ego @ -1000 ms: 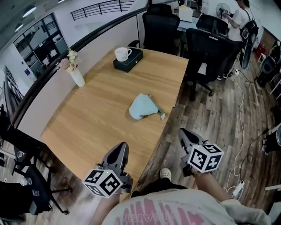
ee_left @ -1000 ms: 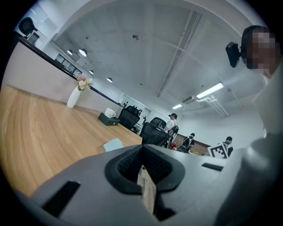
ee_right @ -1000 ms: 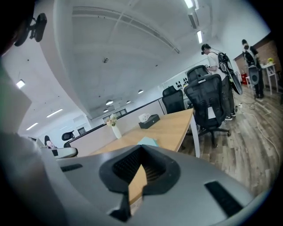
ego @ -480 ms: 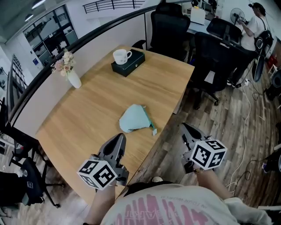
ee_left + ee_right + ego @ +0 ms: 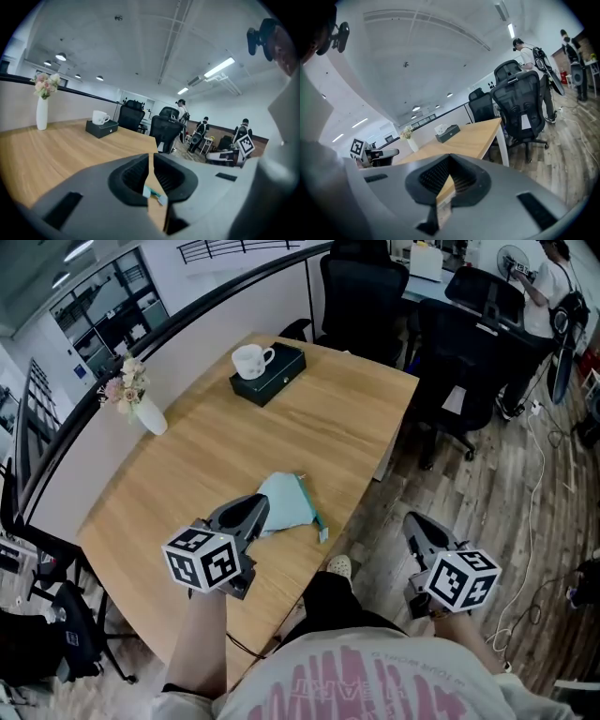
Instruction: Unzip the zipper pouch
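Observation:
A light teal zipper pouch (image 5: 289,499) lies on the wooden table (image 5: 187,465) near its front edge, with its pull tab (image 5: 321,533) trailing to the right. My left gripper (image 5: 255,508) is over the table, its tips at the pouch's left side. Its jaws are opening by a narrow slit with nothing clamped. In the left gripper view (image 5: 151,157) a bit of the pouch (image 5: 153,193) shows through that slit. My right gripper (image 5: 416,522) hangs off the table's right edge over the floor, shut and empty; the right gripper view (image 5: 449,160) looks along the table.
At the table's far end a white cup (image 5: 249,359) rests on a black box (image 5: 272,374). A white vase with flowers (image 5: 141,409) stands at the left edge. Black office chairs (image 5: 469,334) crowd the right side. A person (image 5: 553,268) stands at the back right.
My left gripper has moved forward from the table's near edge to the pouch. The right gripper has stayed off the table's edge. The pouch lies closer to me in the head view.

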Tool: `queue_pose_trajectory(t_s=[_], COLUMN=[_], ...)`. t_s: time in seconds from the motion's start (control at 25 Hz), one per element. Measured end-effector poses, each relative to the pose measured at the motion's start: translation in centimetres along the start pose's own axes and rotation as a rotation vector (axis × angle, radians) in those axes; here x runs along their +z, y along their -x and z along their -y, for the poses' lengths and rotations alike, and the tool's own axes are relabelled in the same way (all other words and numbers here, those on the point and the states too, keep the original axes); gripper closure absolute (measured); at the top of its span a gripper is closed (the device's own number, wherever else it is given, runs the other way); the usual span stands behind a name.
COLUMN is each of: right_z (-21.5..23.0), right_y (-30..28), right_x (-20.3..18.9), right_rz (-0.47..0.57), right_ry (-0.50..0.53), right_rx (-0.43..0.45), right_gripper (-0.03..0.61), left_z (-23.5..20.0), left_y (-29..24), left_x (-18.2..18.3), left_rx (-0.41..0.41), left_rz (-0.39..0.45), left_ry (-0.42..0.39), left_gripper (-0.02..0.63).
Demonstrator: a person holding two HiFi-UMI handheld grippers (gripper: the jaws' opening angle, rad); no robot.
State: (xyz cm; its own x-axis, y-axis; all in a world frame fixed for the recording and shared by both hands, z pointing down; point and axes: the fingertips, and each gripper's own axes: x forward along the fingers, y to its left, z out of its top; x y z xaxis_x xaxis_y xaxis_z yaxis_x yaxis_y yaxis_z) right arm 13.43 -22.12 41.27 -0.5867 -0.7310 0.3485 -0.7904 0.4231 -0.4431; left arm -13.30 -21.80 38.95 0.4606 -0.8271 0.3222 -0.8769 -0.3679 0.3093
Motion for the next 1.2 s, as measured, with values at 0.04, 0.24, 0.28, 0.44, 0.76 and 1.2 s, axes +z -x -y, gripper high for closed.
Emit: queue_pose_trajectory(t_s=[0.04,0.24,0.28,0.44,0.76,1.2], right_z=[0.7,4.3,5.0,6.8,9.2,8.9], right_y=[-0.1,-1.4,-1.9,-4.8,-10.0,-12.4], right_x=[0.2,2.0,2.4,3.1,3.2,1.1], right_rz=[0.001,0.009,0.005,-0.034,-0.105,-0.171], right_ry=[-0.003,-0.018,-0.018,-0.026,-0.042,-0.038], right_rx=[-0.009,-0.054,-0.06,-0.062,-0.058,-0.035], right_gripper=[0.58,0.58,0.581,0.58,0.58,0.58], left_z=[-0.4,-2.6,-3.2,-5.8,-8.4,-9.3], left_y=[-1.1,-6.9,-8.1,-11.7,-15.1,-15.3], left_x=[0.0,-1.2,-1.6,-3.1,-8.1,-11.6], left_rx=[-0.005,-0.013,-0.008,-0.014,-0.169,-0.113], left_rz=[-0.024,-0.144,-0.173,-0.309,-0.601,-0.662], left_ry=[-0.014,-0.076,-0.094,-0.167,-0.128,-0.157], left_gripper=[0.57,0.49,0.467,0.406,0.313,0.461])
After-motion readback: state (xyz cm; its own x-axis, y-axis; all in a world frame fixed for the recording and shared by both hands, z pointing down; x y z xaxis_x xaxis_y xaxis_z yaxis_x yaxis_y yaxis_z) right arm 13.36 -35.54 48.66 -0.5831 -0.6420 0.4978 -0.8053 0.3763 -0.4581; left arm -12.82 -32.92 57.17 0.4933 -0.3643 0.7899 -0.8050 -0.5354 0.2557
